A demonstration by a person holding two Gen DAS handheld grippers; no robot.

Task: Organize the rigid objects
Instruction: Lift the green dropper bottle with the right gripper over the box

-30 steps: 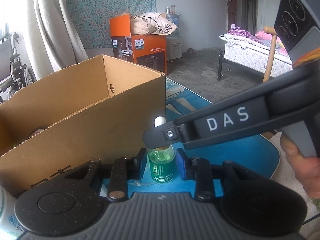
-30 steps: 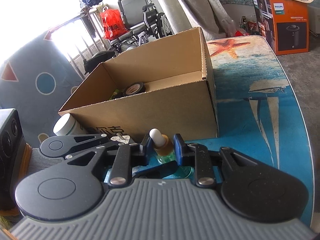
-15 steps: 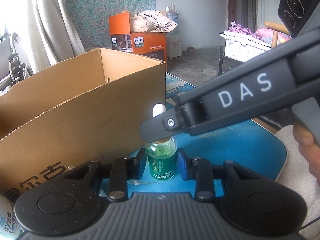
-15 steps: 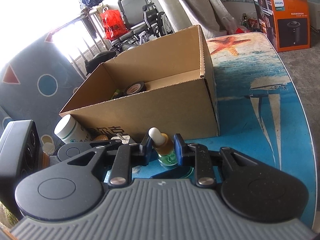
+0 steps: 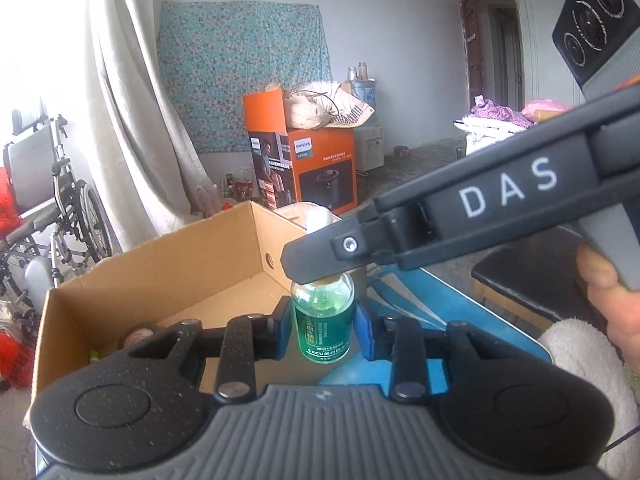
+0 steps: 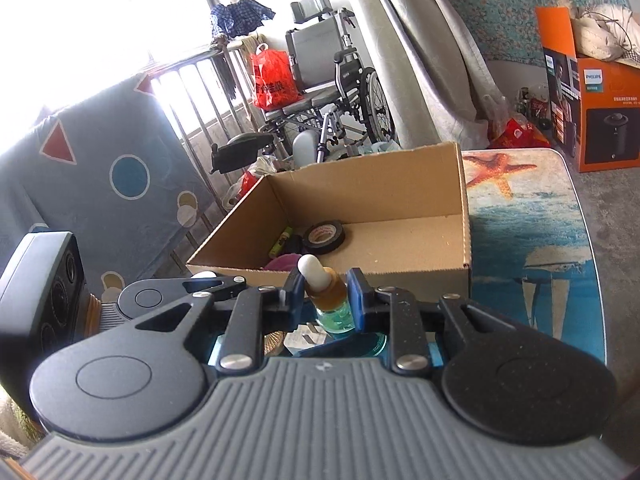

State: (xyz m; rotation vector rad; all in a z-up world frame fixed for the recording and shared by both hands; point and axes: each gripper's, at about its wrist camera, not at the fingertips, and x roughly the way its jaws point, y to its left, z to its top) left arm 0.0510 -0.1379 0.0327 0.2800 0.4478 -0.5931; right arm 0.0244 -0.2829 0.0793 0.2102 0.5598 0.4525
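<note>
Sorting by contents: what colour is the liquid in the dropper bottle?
Green, in the dropper bottle; clearest in the left wrist view.

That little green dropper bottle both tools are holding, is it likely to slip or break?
Probably rigid glass: the bottle looks clear and smooth, so it could slip or crack if dropped. Its rubber bulb likely squashes, so gripping the neck seems safer.

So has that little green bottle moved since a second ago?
Yes. The bottle has gone up: it stood low beside the box wall, and now sits level with its rim.
</note>
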